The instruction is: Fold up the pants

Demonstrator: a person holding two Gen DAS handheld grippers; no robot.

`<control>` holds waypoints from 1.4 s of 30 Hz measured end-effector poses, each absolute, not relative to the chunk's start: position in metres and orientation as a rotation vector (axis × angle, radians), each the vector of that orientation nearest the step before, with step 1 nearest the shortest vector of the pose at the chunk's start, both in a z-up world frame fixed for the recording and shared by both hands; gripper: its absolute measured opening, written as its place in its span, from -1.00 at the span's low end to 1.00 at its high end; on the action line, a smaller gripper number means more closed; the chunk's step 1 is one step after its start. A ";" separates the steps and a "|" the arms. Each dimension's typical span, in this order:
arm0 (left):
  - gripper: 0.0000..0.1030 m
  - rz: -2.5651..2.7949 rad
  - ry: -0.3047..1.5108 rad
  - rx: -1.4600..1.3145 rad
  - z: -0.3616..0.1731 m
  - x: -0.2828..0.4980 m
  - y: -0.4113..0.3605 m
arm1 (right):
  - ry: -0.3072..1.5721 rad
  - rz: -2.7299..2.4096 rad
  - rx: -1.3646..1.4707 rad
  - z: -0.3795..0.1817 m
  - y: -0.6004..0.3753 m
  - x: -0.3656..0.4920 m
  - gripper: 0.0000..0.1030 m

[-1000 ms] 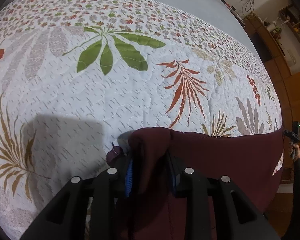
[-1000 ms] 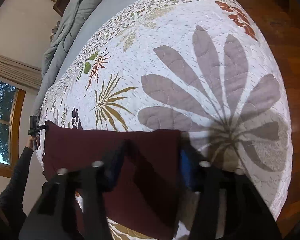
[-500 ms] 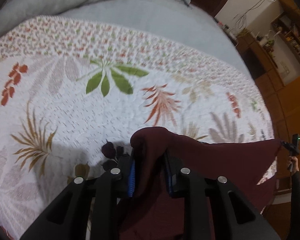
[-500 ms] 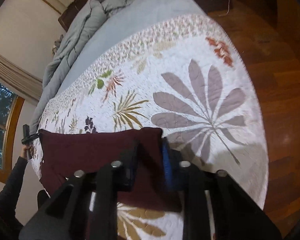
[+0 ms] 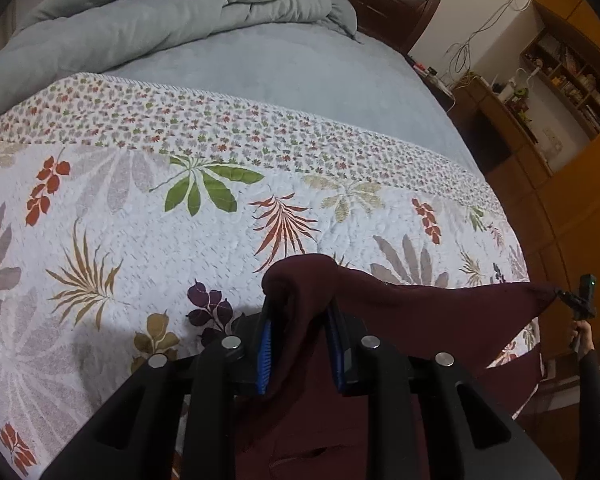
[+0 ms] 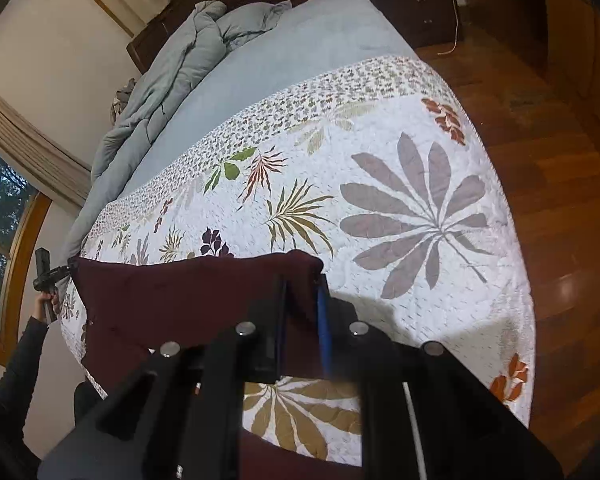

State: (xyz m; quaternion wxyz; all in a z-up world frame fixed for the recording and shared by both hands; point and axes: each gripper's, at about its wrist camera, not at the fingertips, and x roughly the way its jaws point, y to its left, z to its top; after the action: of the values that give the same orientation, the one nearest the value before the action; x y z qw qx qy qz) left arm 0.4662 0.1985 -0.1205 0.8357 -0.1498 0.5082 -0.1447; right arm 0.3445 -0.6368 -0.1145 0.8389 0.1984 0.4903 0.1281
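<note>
We find the maroon pants (image 5: pixel 420 308) stretched between both tools above the floral quilt (image 5: pixel 140 240), one end pinched in each. The left gripper (image 5: pixel 300 332) is narrowed onto a bunched fold of the cloth, which spills over its blue pads (image 5: pixel 265 356). The right gripper (image 6: pixel 302 312) has its jaws closing on the opposite corner, with cloth plainly between them. We judge the twin hold serves to keep one edge taut and level, so the garment hangs clear of the quilt and can be laid over in a straight fold. The left wrist view alone shows the lower fabric draping beneath the tool and the shelving (image 5: pixel 568 72) beyond the bed. The right wrist view alone shows the window (image 6: pixel 0 216) and wooden floor (image 6: pixel 560 160).
</note>
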 end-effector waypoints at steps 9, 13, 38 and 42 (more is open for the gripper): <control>-0.55 -0.380 0.903 -0.362 -0.077 0.368 0.211 | 0.946 0.238 0.429 -0.095 -0.648 0.261 -0.76; -0.56 -0.394 0.851 -0.413 -0.073 0.304 0.223 | 0.901 0.198 0.462 -0.108 -0.649 0.195 -0.76; 0.50 -0.206 0.946 -0.664 -0.138 0.142 0.204 | 0.786 0.034 1.092 -0.195 -0.584 0.031 0.27; 0.55 -0.246 0.985 -0.938 -0.166 0.152 0.194 | 0.771 0.005 1.207 -0.203 -0.589 0.056 0.28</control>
State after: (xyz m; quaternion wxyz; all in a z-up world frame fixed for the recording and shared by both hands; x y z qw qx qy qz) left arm 0.1521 0.1937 -0.1658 0.7705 -0.4325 0.4543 -0.1133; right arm 0.0558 -0.5892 -0.2029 0.7545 0.5531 0.3533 0.0023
